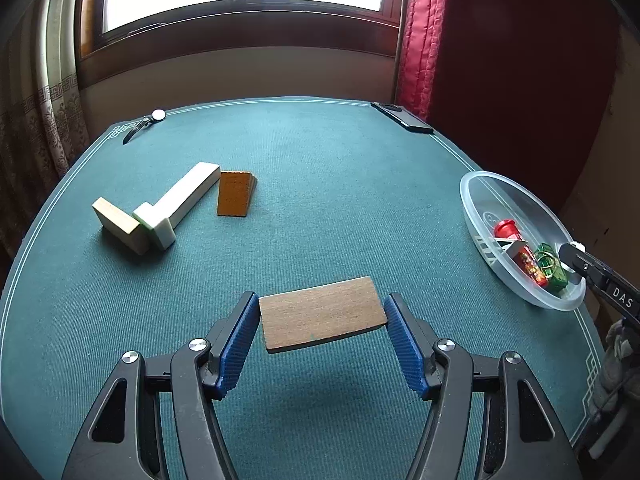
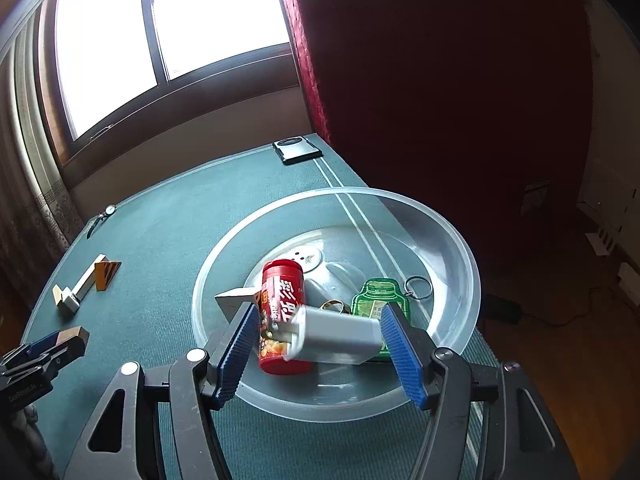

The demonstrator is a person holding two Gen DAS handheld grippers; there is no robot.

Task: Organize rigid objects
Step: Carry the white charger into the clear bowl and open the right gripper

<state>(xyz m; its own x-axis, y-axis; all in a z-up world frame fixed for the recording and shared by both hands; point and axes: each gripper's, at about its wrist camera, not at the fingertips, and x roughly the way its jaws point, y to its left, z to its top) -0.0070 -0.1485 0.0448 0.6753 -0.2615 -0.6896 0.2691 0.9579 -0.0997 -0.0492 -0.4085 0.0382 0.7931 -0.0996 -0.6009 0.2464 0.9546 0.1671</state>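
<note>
clamping left gripper [image 1: 322,300]: pads pressed on both short ends of brown board [image 1: 322,316], raised off green table [image 1: 340,200], well left of clear bowl [image 2: 460,248]
right gripper [image 2: 320,310]: jaws apart over near side of bowl, gap showing at left pad
white block [image 2: 340,332]: blurred, between the right jaws, not pinched, above bowl floor
red can [image 2: 282,300]: lying inside bowl, left part, partly behind white block
white wedge [image 2: 236,298]: inside bowl, just left of can
green tag [image 2: 378,300]: inside bowl, right of can, key ring [image 2: 418,288] attached
pale blocks [image 1: 160,208]: on table, far left of bowl, touching each other
orange wedge [image 1: 236,194]: just beside the pale blocks, on their bowl side
watch [image 1: 154,118]: far table edge, well left of bowl
phone [image 1: 402,118]: far edge, beyond bowl
</note>
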